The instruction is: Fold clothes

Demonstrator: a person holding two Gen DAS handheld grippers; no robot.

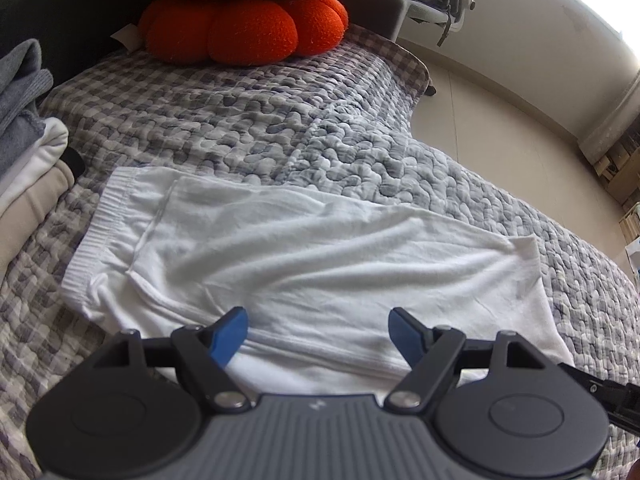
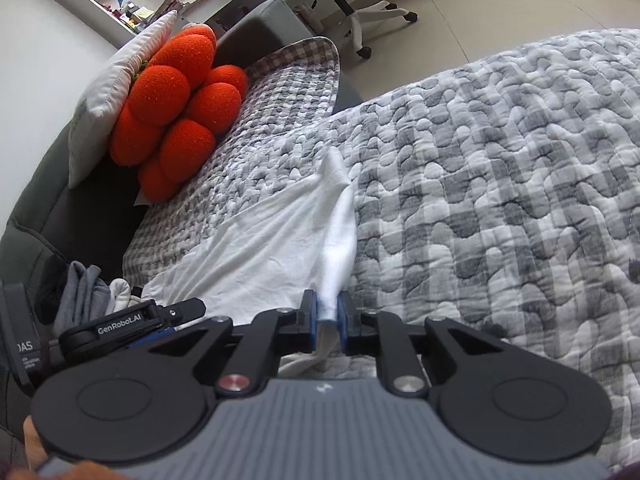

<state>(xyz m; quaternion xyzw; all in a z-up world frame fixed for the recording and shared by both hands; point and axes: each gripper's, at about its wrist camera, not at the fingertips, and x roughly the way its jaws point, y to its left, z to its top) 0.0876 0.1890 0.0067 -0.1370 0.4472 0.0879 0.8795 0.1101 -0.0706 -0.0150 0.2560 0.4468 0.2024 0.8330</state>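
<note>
A white garment point(image 1: 304, 252) with a ribbed waistband at its left end lies spread on the grey checked quilt point(image 1: 240, 120). My left gripper point(image 1: 318, 328) is open, its blue pads apart just above the garment's near edge with nothing between them. In the right wrist view the same white garment point(image 2: 272, 240) stretches away from me, and my right gripper point(image 2: 328, 316) is shut on its near right corner, the cloth pinched between the blue pads. The left gripper's body point(image 2: 132, 328) shows at the lower left of that view.
A stack of folded grey, white and beige clothes point(image 1: 28, 148) sits at the left edge of the bed. An orange flower-shaped cushion point(image 1: 244, 20) and a white pillow point(image 2: 116, 80) lie at the head. An office chair point(image 2: 360, 12) and shelves stand on the floor beyond.
</note>
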